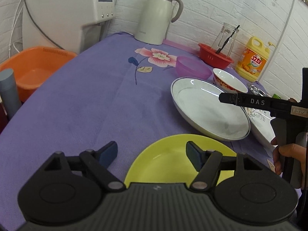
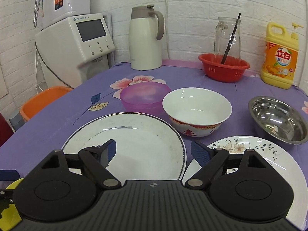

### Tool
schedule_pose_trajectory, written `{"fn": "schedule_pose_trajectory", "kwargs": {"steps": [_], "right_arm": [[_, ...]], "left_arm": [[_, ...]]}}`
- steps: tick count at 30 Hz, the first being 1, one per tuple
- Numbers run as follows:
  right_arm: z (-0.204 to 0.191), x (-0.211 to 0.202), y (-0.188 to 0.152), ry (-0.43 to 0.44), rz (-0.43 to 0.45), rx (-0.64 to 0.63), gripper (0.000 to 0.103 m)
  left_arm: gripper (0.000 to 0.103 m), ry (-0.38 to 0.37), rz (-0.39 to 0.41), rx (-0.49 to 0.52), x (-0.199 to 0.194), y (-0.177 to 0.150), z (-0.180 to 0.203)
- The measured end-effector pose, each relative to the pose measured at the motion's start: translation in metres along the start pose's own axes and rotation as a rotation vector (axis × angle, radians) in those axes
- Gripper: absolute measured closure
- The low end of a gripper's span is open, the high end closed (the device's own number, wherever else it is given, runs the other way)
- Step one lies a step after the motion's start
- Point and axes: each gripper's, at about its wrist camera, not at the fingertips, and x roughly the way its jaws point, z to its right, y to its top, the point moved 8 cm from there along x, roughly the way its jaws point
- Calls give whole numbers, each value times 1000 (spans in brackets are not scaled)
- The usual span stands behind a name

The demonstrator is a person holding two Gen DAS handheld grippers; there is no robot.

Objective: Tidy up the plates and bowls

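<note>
My left gripper (image 1: 152, 153) is open and empty, over the far left rim of a yellow-green plate (image 1: 169, 163). Beyond it lies a large white plate (image 1: 204, 111) with a dark rim line. My right gripper (image 2: 153, 151) is open and empty, low over that white plate (image 2: 138, 144); it shows from the side in the left wrist view (image 1: 223, 97). A floral white plate (image 2: 250, 154) lies at the right. Behind stand a white bowl with a red pattern (image 2: 196, 111), a purple plastic bowl (image 2: 144, 96) and a steel bowl (image 2: 279, 119).
At the back stand a cream thermos jug (image 2: 144, 40), a red colander (image 2: 224, 67) with a glass jar (image 2: 228, 36) behind it, a yellow detergent bottle (image 2: 280, 57) and a white water dispenser (image 2: 77, 44). An orange basin (image 1: 32, 71) sits off the table's left edge.
</note>
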Motion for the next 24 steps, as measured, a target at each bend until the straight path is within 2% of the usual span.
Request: {"fn": "schedule_pose_trajectory", "kwargs": {"steps": [8, 12, 18, 21, 24], "right_arm": [[-7, 32, -4, -7, -106, -22, 0], [-13, 35, -4, -39, -108, -24, 0], [-33, 36, -1, 40, -109, -18, 0], [-27, 19, -1, 34, -81, 1, 0], [-21, -3, -9, 32, -61, 40, 0]], "left_arm": [[34, -15, -4, -23, 4, 3, -8], [34, 1, 1, -22, 2, 5, -12], [34, 15, 22, -2, -5, 11, -9], [34, 9, 43, 21, -5, 23, -5], [33, -24, 44, 46, 13, 46, 0]]}}
